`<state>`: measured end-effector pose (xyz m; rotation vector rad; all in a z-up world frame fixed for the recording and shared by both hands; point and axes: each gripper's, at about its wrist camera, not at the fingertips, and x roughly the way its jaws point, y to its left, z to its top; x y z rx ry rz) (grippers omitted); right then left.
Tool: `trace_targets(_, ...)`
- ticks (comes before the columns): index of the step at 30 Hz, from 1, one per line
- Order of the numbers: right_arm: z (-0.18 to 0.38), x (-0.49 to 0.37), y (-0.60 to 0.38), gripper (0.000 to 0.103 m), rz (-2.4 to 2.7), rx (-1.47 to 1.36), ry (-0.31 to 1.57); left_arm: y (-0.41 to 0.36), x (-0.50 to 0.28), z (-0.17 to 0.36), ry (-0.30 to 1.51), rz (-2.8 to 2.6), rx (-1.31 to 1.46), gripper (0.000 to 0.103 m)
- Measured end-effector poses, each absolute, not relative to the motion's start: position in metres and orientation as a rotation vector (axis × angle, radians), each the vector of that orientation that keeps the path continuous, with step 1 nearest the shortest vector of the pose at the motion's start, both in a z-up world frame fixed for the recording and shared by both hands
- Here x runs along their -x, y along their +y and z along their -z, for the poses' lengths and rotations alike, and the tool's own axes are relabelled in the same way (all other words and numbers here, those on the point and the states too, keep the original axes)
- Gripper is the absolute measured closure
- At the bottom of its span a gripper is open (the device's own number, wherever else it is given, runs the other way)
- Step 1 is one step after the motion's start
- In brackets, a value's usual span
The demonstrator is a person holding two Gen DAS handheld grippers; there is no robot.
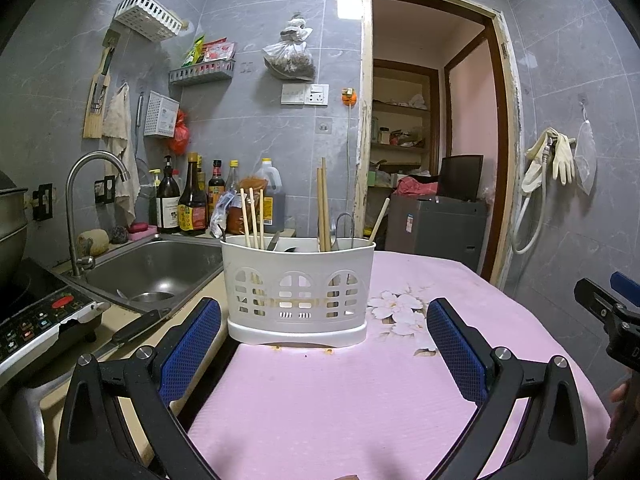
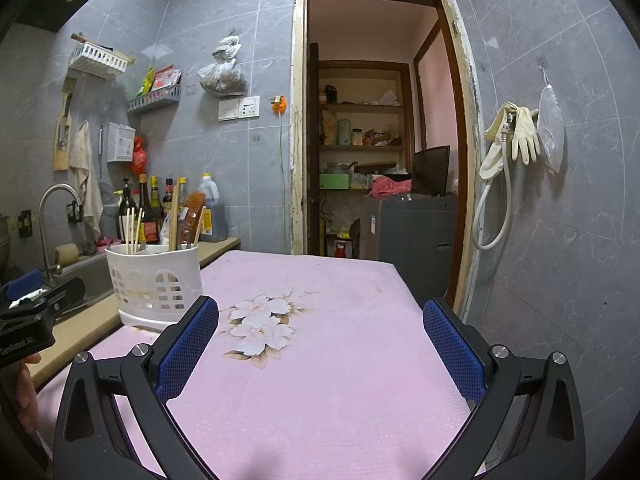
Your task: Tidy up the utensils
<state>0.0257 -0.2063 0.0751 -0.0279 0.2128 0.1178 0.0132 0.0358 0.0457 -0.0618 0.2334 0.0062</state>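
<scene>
A white plastic utensil caddy [image 1: 298, 292] stands on the pink table cover [image 1: 340, 400], straight ahead of my left gripper [image 1: 324, 340]. It holds light chopsticks [image 1: 252, 216] at its left, darker wooden chopsticks [image 1: 323, 208] and metal utensils [image 1: 344, 230] at its right. My left gripper is open and empty, just short of the caddy. My right gripper [image 2: 320, 344] is open and empty over the flower print [image 2: 260, 324]. The caddy [image 2: 154, 280] stands to its left.
A steel sink [image 1: 160, 268] with tap [image 1: 80, 208] lies left of the caddy. A knife [image 1: 132, 330] and an induction cooker [image 1: 36, 320] sit on the counter. Sauce bottles [image 1: 192, 200] line the wall. A doorway [image 2: 380, 140] opens beyond the table.
</scene>
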Motion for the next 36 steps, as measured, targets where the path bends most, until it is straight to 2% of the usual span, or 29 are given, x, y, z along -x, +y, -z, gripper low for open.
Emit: trace_targets(36, -0.0668, -0.0275, -0.2039, 0.000, -0.120, 0.028, 0.229, 0.0366, -0.0166, -0.0422, 0.244, 0.001, 0.054, 0.002)
